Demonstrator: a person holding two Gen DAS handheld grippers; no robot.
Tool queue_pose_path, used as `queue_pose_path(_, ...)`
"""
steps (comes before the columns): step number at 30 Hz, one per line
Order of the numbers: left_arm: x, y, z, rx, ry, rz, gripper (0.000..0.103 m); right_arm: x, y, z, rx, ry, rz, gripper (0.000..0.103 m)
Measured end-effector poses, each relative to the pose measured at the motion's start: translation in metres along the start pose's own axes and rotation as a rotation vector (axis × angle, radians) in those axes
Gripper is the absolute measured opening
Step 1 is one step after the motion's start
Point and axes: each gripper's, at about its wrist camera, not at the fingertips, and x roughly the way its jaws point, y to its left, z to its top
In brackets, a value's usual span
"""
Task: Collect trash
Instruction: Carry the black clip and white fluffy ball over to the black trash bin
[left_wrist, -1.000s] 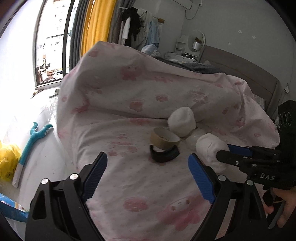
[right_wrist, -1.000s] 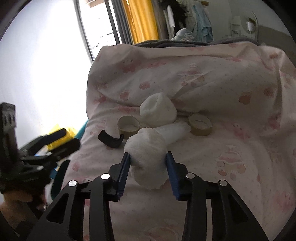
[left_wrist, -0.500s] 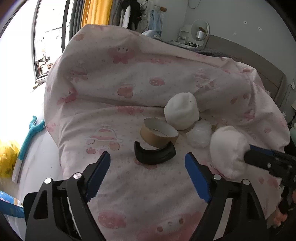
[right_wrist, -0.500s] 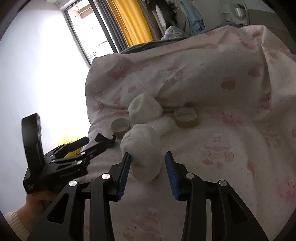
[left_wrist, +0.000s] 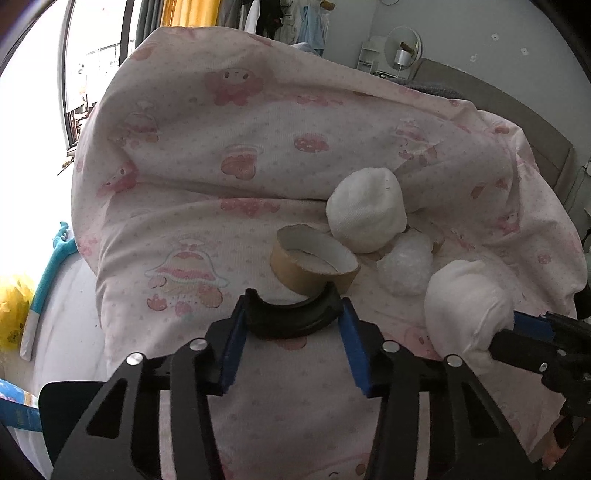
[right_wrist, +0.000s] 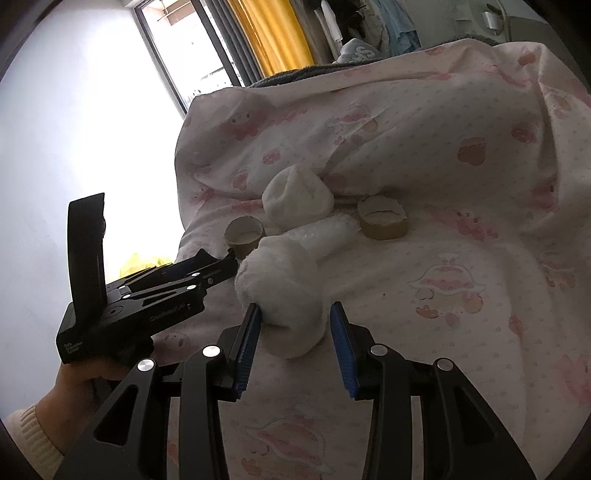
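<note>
Your left gripper (left_wrist: 291, 319) had closed its blue pads on the black curved plastic piece (left_wrist: 291, 314), which lay on the pink-printed quilt (left_wrist: 258, 166) touching the empty brown tape roll (left_wrist: 314, 264). Your right gripper (right_wrist: 295, 332) pinched a white fluffy wad (right_wrist: 280, 291), held just above the quilt.

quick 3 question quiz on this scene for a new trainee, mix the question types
1. True or false: the left hand-held gripper has its blue fingers around a black curved piece.
2. The right hand-held gripper holds: A) a cardboard tape ring, B) a white fluffy wad, C) nothing.
3. How many cardboard tape rings lie on the pink blanket in the right wrist view?

Key: 1 true; 2 B; 3 two.
</note>
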Motion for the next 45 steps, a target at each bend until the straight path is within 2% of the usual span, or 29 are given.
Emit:
queue_pose_path(6, -0.008, 0.005, 0.001, -0.014, -0.025, -0.026, 0.047, 0.011, 0.012, 0.002, -0.021, 0.014, 0.005, 0.041)
queue_pose_path(7, -0.011, 0.006, 0.001, -0.016, -0.033, -0.026, 0.047, 0.012, 0.014, 0.002, -0.026, 0.016, 0.002, 0.048)
queue_pose_path(8, -0.013, 0.007, 0.001, -0.017, -0.038, -0.024, 0.047, 0.014, 0.016, 0.002, -0.033, 0.019, -0.007, 0.060)
queue_pose_path(14, -0.025, 0.021, 0.004, -0.041, -0.067, -0.007, 0.047, 0.017, 0.018, 0.004, -0.026, 0.002, -0.027, 0.072)
queue_pose_path(19, -0.036, 0.035, 0.001, -0.050, -0.068, 0.011, 0.047, 0.024, 0.025, 0.005, -0.010, 0.000, -0.027, 0.072)
queue_pose_path(24, -0.047, 0.054, -0.002, -0.061, -0.071, 0.033, 0.047, 0.036, 0.038, 0.004, -0.036, 0.026, -0.072, 0.071)
queue_pose_path(26, -0.051, 0.062, -0.004, -0.067, -0.069, 0.045, 0.047, 0.041, 0.044, 0.004, -0.053, 0.046, -0.085, 0.057)
queue_pose_path(28, -0.054, 0.070, -0.006, -0.072, -0.066, 0.056, 0.047, 0.043, 0.050, 0.005, -0.079, 0.053, -0.124, 0.052)
queue_pose_path(32, -0.058, 0.088, -0.013, -0.082, -0.044, 0.088, 0.047, 0.035, 0.063, 0.009, -0.103, 0.019, -0.162, 0.051)
queue_pose_path(36, -0.064, 0.104, -0.022, -0.087, -0.015, 0.117, 0.047, 0.024, 0.080, 0.014, -0.120, -0.018, -0.154, 0.051)
queue_pose_path(45, -0.071, 0.147, -0.048, -0.119, 0.075, 0.183, 0.047, 0.018, 0.131, 0.019, -0.155, -0.040, -0.052, 0.051)
